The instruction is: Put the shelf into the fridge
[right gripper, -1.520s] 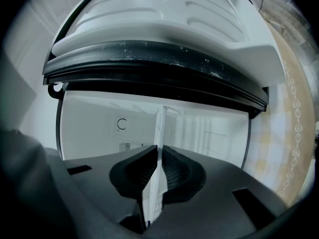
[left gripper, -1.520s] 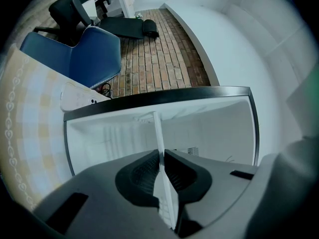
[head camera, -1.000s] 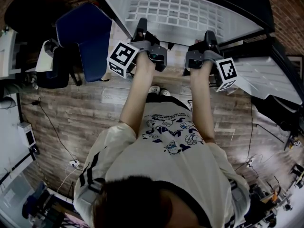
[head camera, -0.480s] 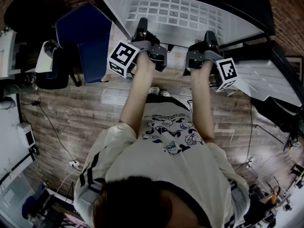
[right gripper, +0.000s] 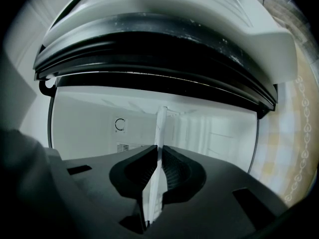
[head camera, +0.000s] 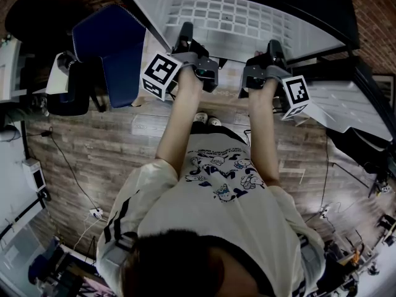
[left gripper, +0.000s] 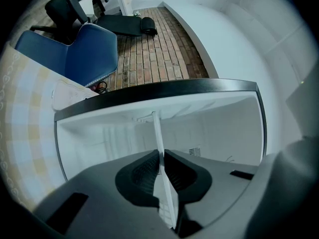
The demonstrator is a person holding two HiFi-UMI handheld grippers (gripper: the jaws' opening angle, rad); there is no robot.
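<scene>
The shelf (head camera: 235, 18) is a wide white panel with a grid pattern, lying flat in front of me with its far half inside the open fridge (head camera: 322, 8). My left gripper (head camera: 184, 37) is shut on its near edge at the left, my right gripper (head camera: 272, 49) is shut on the near edge at the right. In the left gripper view the shelf (left gripper: 160, 158) shows edge-on as a thin white strip between the pads, reaching into the white fridge cavity (left gripper: 99, 138). The right gripper view gives the same: the shelf (right gripper: 158, 153) pinched edge-on, the fridge interior (right gripper: 99, 123) behind.
A blue chair (head camera: 111, 45) stands left of the fridge opening. The fridge door (head camera: 352, 104) with white bins hangs open at the right. Wooden floor (head camera: 124, 147) lies under me; cables and equipment sit at the left and lower right edges.
The shelf and both grippers have crept slightly forward toward the fridge; otherwise nothing differs.
</scene>
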